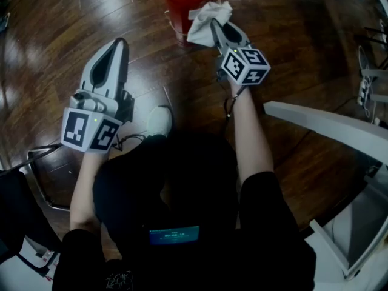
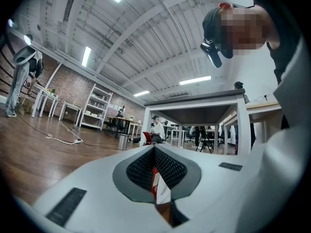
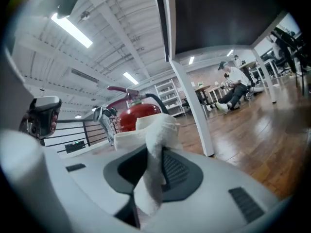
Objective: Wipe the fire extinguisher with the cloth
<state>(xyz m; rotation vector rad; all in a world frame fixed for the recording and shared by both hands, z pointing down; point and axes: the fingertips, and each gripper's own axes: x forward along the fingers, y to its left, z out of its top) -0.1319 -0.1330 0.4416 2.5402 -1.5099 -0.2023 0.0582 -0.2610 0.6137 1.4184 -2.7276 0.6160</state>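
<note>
Standing on the dark wooden floor [image 1: 73,23] ahead of the person, the fire extinguisher [image 1: 185,5] shows a glossy red body, with a black hose and a red lever at its top in the right gripper view. The right gripper [image 1: 213,26] has its jaws clamped on a crumpled white cloth [image 1: 205,18], bunched above the tips just beside the red body; contact cannot be told. The left gripper [image 1: 119,43] hangs apart to the left, jaws closed together on nothing.

The cloth [image 1: 206,17], held in the right tool [image 1: 214,25], sits just right of the fire extinguisher [image 1: 180,3].
</note>
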